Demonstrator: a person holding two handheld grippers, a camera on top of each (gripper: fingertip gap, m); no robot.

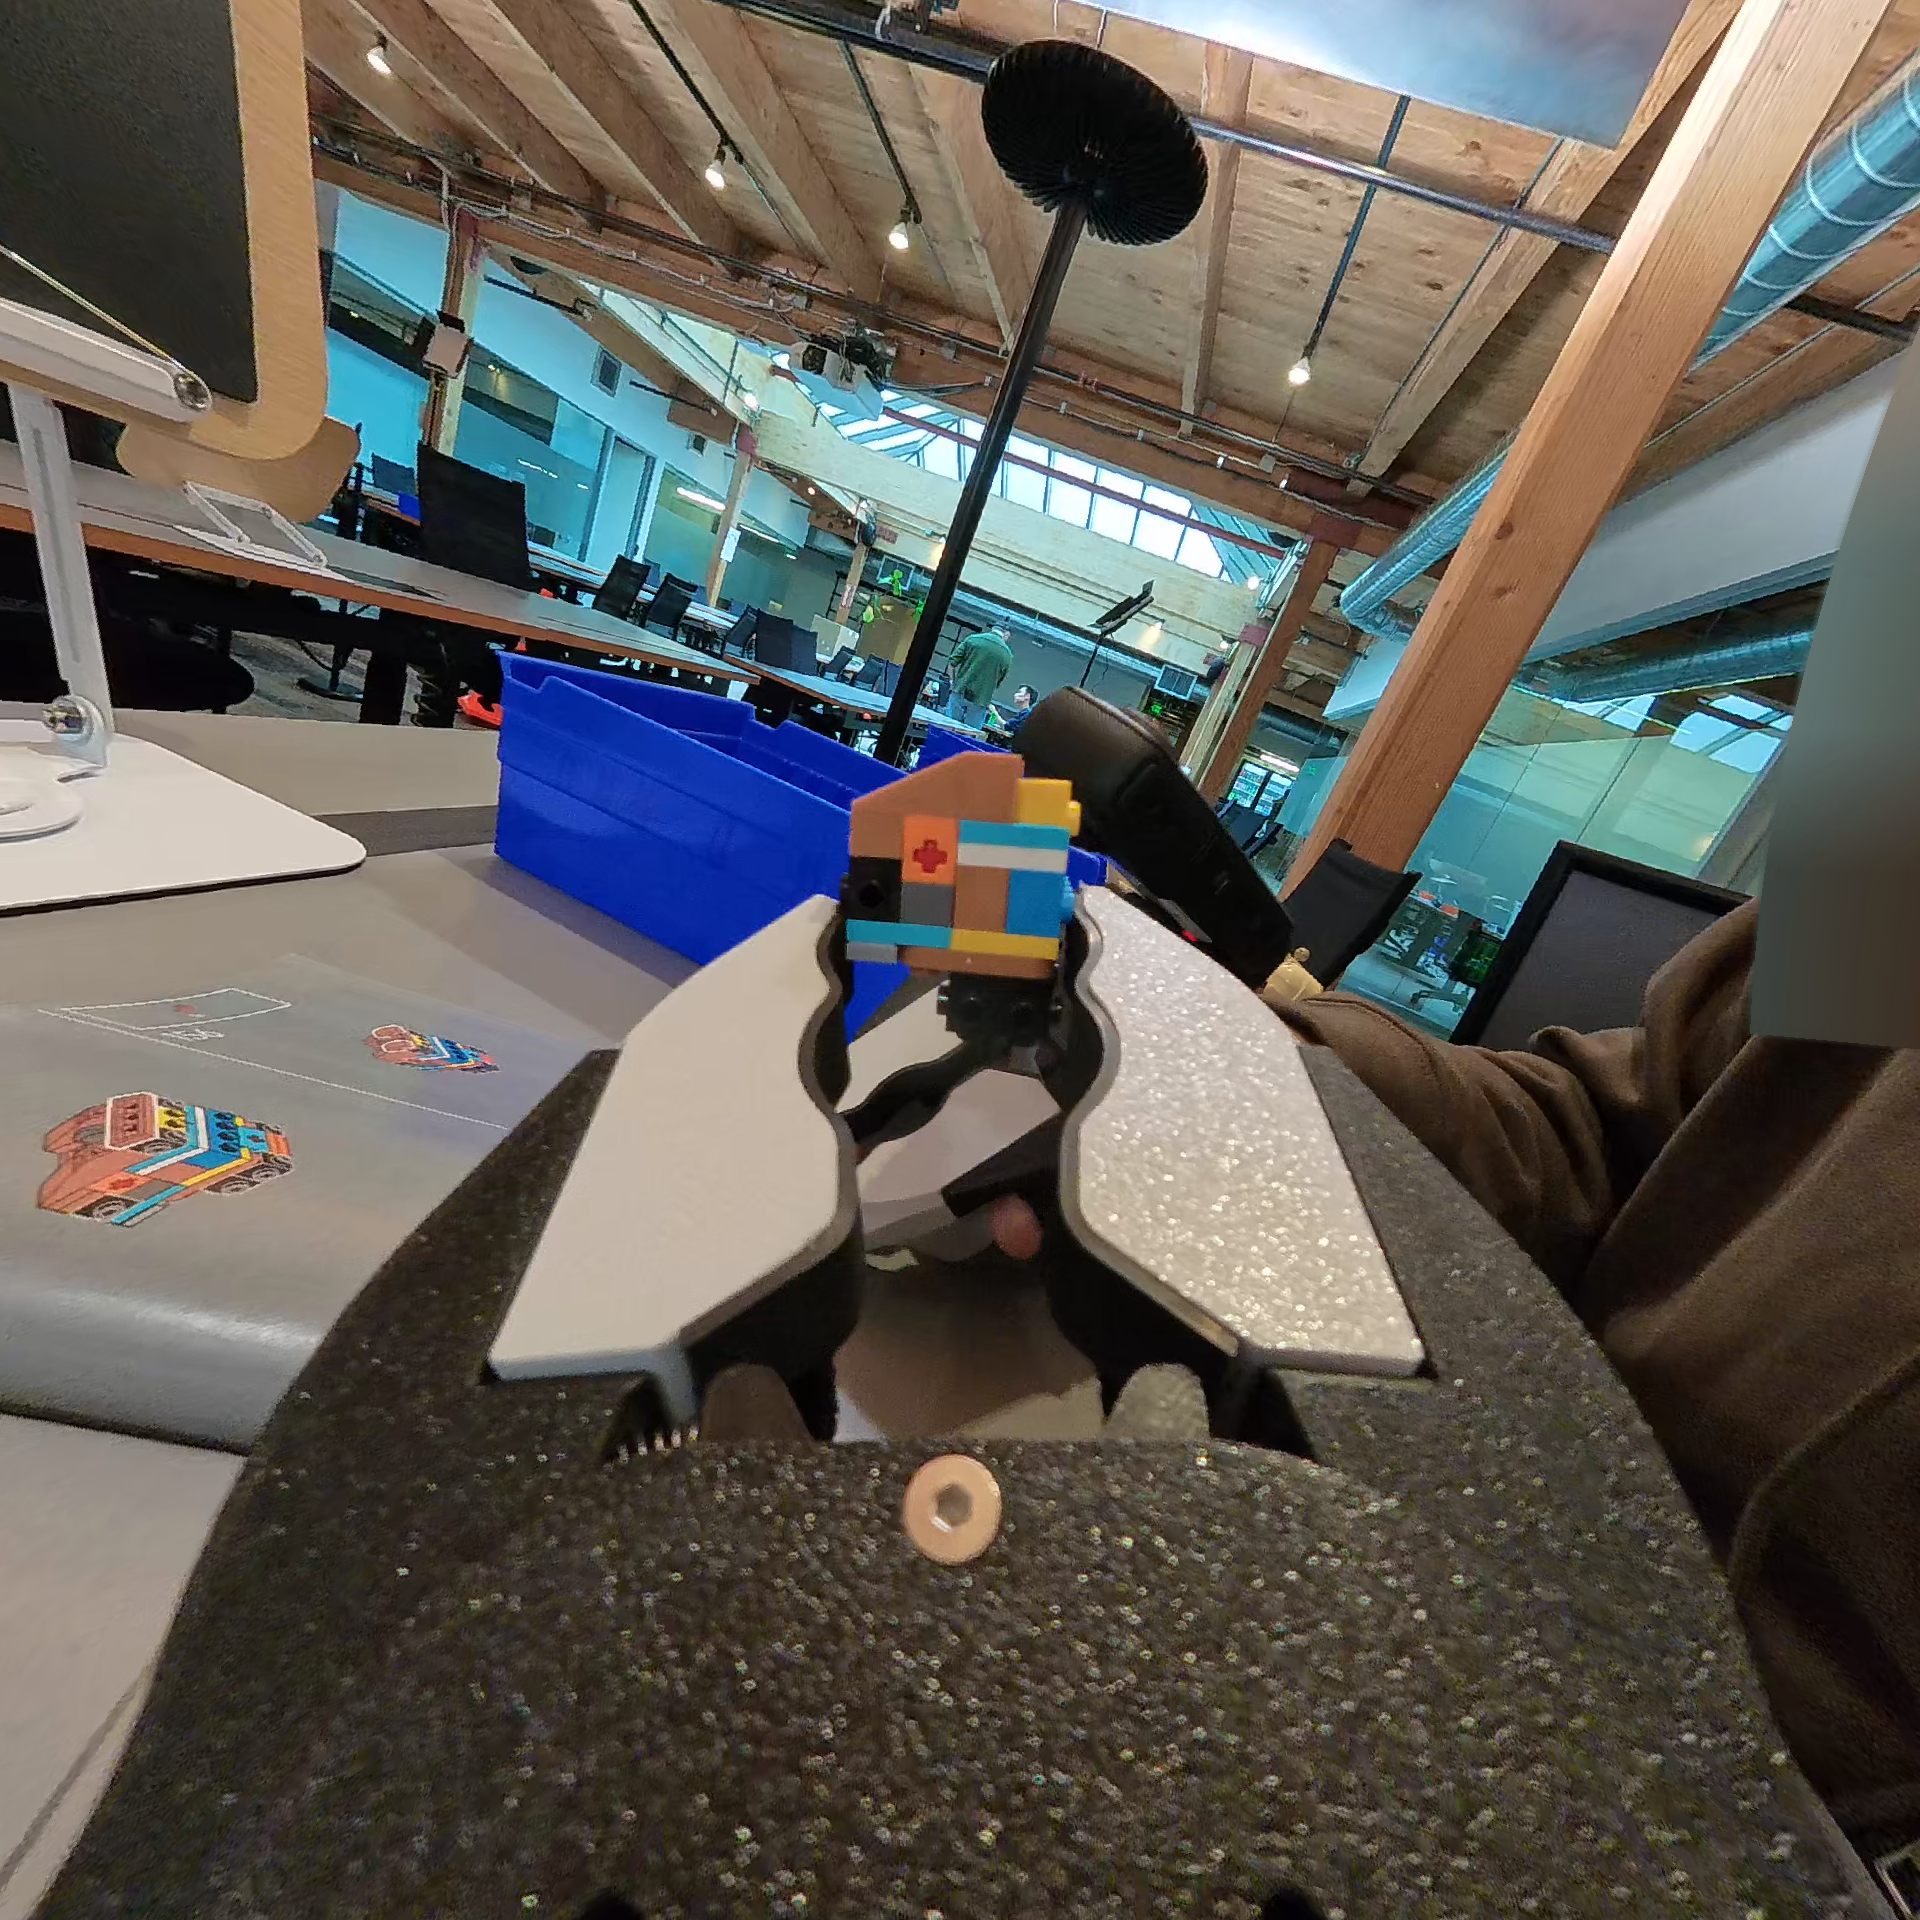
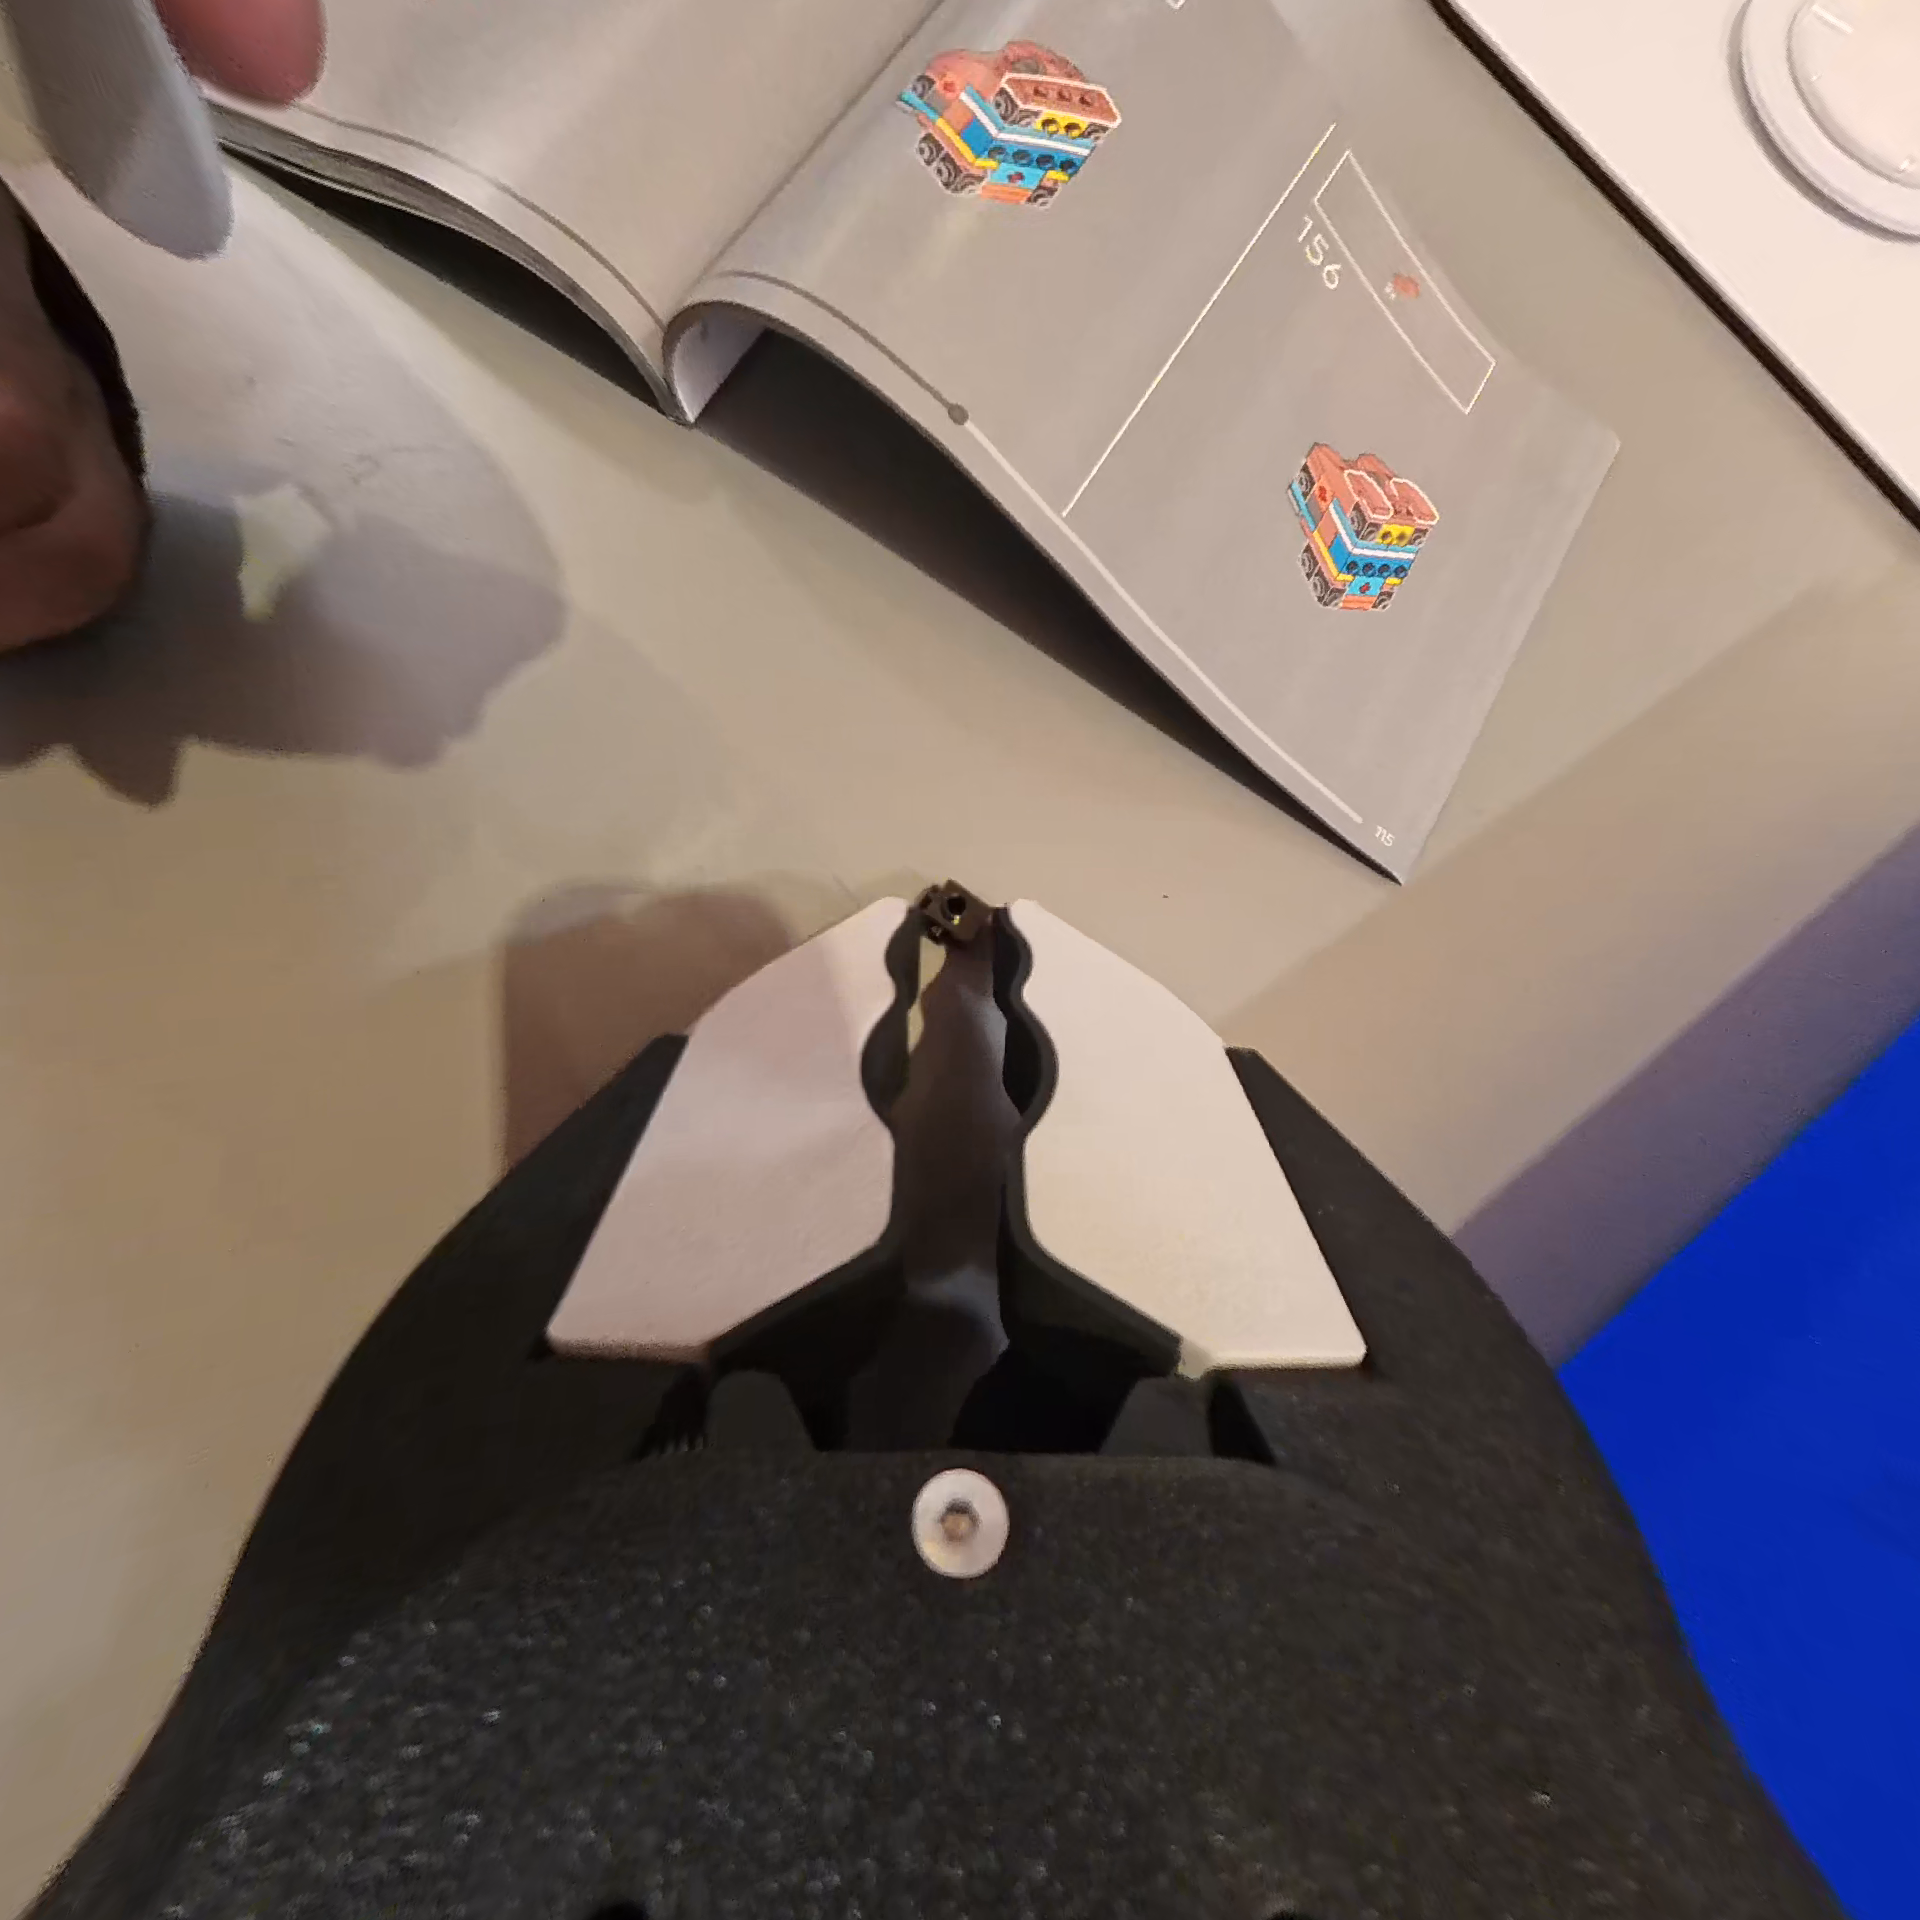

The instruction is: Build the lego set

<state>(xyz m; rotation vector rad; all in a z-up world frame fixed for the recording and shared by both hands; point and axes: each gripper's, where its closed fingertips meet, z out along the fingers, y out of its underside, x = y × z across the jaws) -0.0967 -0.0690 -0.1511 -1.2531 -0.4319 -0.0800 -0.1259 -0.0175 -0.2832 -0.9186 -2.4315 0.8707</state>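
Observation:
My left gripper (image 1: 956, 925) is shut on a partly built lego model (image 1: 961, 868) of brown, blue, yellow, white and black bricks with a small red cross piece, held up above the table. The other gripper's black body (image 1: 1153, 821) shows just behind the model. My right gripper (image 2: 954, 914) is shut on a small black lego piece (image 2: 951, 912) at its fingertips, above the grey table (image 2: 520, 779). The open instruction booklet (image 2: 1195, 416) lies on the table beyond it and also shows in the left wrist view (image 1: 208, 1143).
A blue plastic bin (image 1: 665, 810) stands behind the model; its blue shows at lower right (image 2: 1766, 1403). A white stand base (image 1: 156, 831) sits at far left. A person's hand (image 2: 62, 499) and brown sleeve (image 1: 1662, 1195) are close by.

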